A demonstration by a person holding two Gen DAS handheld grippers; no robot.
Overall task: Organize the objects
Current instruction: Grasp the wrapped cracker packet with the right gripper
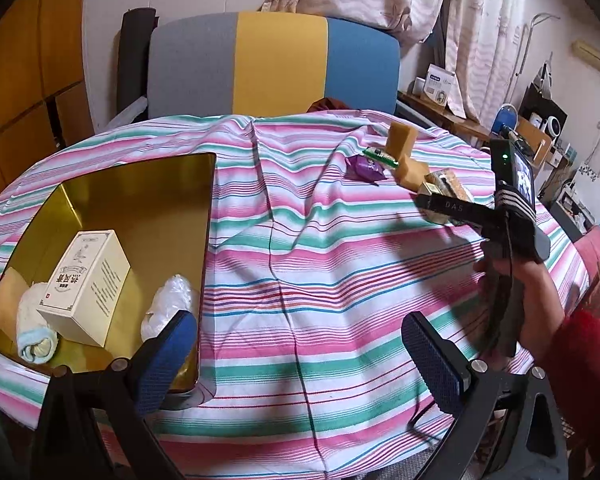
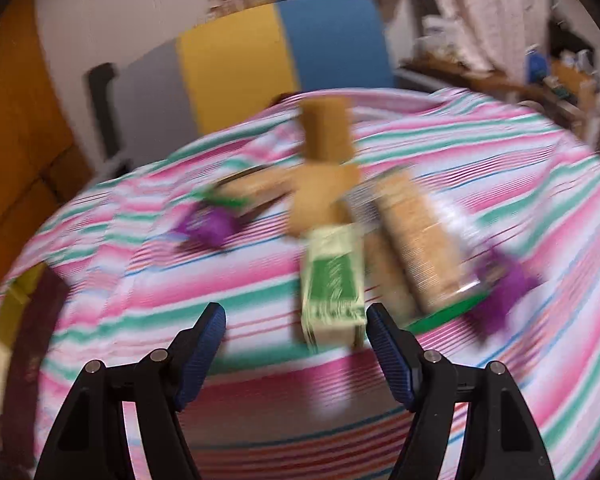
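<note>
In the left wrist view, a gold tin (image 1: 204,208) sits at the left on the striped cloth. It holds a cream carton (image 1: 84,280), a rolled towel (image 1: 34,332) and a white plastic wad (image 1: 168,304). My left gripper (image 1: 300,356) hangs open over the cloth beside the tin's near right corner, with nothing between its fingers. The right wrist view is blurred by motion. My right gripper (image 2: 296,336) is open, and a green-and-white box (image 2: 332,284) lies just ahead by its right finger. Behind the box are a biscuit pack (image 2: 424,248), two tan sponges (image 2: 326,132) and purple packets (image 2: 208,226).
A hand in a red sleeve (image 1: 580,360) holds the right gripper (image 1: 440,204) over the pile at the right. A grey, yellow and blue chair back (image 1: 276,64) stands behind the table. Cluttered shelves (image 1: 540,132) fill the far right. A cloth ridge (image 1: 276,240) runs down the table's middle.
</note>
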